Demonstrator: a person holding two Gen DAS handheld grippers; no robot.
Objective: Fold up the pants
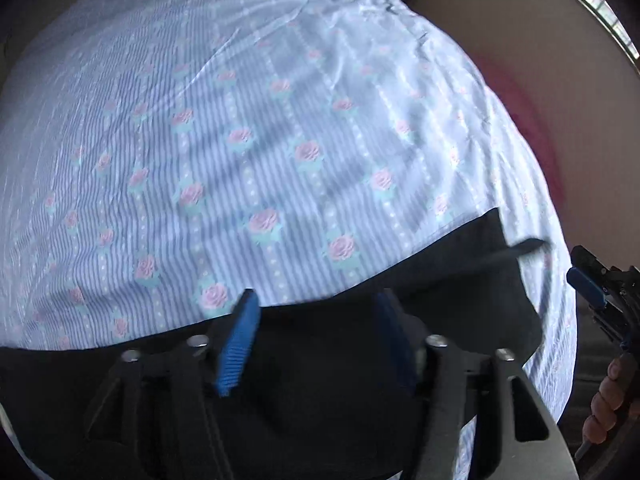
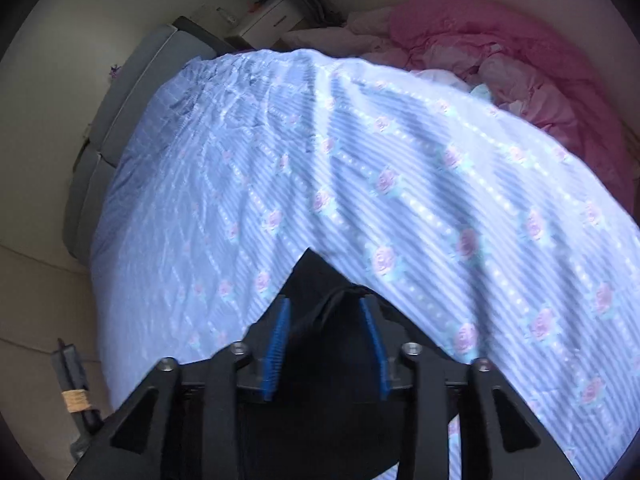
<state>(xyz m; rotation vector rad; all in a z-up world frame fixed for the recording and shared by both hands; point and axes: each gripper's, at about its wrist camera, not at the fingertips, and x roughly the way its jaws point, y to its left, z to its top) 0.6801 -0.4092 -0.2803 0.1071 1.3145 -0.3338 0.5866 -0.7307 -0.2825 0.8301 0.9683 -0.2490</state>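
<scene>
Left wrist view: close above bed sheet (image 1: 280,120), facing 12 o'clock over black pants (image 1: 340,360). Right wrist view: close, facing 12 o'clock. Shared: sheet, pants.

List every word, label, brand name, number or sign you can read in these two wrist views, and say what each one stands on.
No readable text in either view.
The blue striped bedsheet with pink roses carries only pattern, no lettering.
The black fabric pants show no label or tag.
The white boxes by the far wall have small orange and dark marks, too small and blurred to read.
The left claw and right claw bear no markings.
</scene>
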